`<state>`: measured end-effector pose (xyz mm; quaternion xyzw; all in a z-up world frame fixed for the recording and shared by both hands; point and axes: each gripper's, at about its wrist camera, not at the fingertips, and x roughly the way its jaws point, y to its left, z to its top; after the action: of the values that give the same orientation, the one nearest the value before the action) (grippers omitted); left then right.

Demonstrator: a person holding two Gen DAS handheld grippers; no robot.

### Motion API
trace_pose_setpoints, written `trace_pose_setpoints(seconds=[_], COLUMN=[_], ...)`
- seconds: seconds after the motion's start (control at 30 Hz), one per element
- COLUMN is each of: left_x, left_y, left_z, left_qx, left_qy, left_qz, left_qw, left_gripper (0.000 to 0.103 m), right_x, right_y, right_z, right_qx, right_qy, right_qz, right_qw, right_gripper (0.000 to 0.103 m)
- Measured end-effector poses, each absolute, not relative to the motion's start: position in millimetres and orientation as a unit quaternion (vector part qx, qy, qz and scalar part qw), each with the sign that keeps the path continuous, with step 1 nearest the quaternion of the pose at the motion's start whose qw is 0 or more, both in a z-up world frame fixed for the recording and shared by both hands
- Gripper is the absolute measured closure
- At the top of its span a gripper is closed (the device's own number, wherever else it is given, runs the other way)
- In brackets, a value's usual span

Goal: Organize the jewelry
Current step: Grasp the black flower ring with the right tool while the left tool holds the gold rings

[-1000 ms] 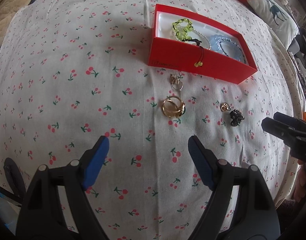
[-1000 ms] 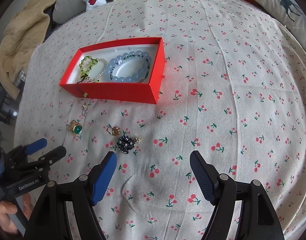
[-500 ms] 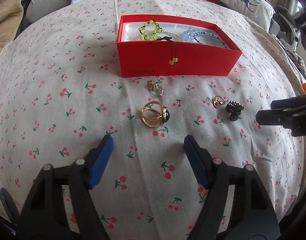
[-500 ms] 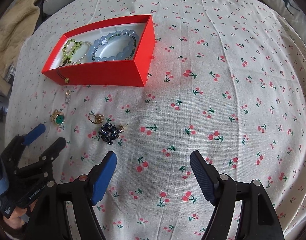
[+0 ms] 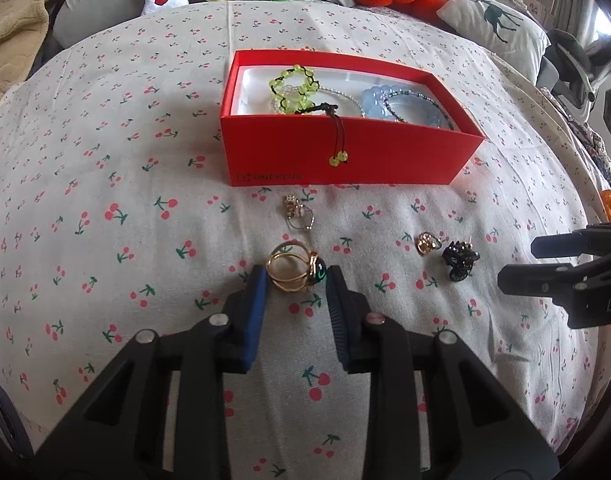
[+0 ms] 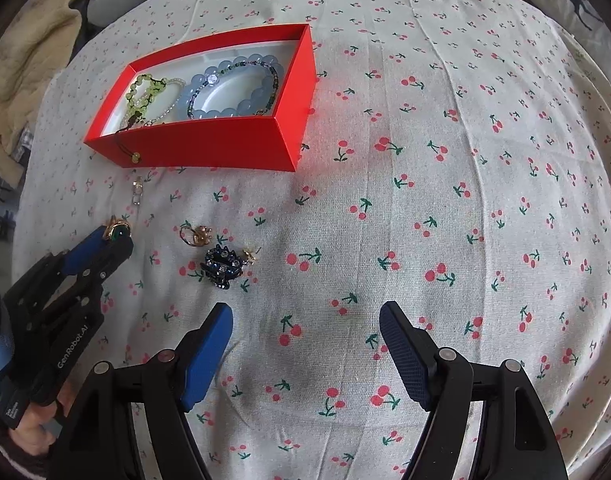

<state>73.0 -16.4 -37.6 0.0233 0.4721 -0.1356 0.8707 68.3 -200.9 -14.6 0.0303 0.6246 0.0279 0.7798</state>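
- Gold metal ring w/ dark green stone [image 5: 295,272]: on cherry-print bedsheet [image 5: 105,200], in front of red cardboard box [image 5: 345,160].
- Left gripper [image 5: 295,280]: fingers closing, ring between, not yet pinched.
- Handling: light, hard, prob. slippery; grip across band.
- Right gripper [image 6: 305,320]: fingers spread, empty.

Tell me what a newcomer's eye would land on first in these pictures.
The red box at the middle of the cherry-print cloth, with green and blue bead bracelets inside, stands out most. Next comes the gold ring in front of it, between the closing jaws of the left gripper. To its right lie a small gold piece and a black clip, near the open right gripper.
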Motion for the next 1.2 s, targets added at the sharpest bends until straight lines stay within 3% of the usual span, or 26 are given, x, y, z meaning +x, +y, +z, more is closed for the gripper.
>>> trace_pose_setpoints(seconds=[0.4,0.43,0.53,0.57,1.2], left_x=[62.3,61.2,59.0,58.4,55.3], left_y=[-6.1,-4.1,3.0,5.8,28.7], left_z=[-20.7,-20.0,-19.1,-19.4,-17.9], left_qx=[0.030,0.029,0.025,0.024,0.009], left_qy=[0.481,0.481,0.484,0.486,0.497], left_qz=[-0.106,-0.105,-0.101,-0.100,-0.087], left_qw=[0.870,0.870,0.869,0.868,0.863], left_gripper=[0.071,0.071,0.071,0.071,0.071], right_x=[84.9,86.3,91.1,92.9,108.0], right_y=[-177.3,-174.0,-161.5,-156.2,-131.9], right_z=[-11.7,-10.9,-10.4,-10.8,-29.7], right_qx=[0.085,0.091,0.100,0.099,0.058], right_qy=[0.627,0.626,0.625,0.626,0.617], right_qz=[0.031,0.031,0.040,0.044,0.011], right_qw=[0.773,0.774,0.773,0.772,0.785], right_gripper=[0.027,0.032,0.068,0.072,0.080])
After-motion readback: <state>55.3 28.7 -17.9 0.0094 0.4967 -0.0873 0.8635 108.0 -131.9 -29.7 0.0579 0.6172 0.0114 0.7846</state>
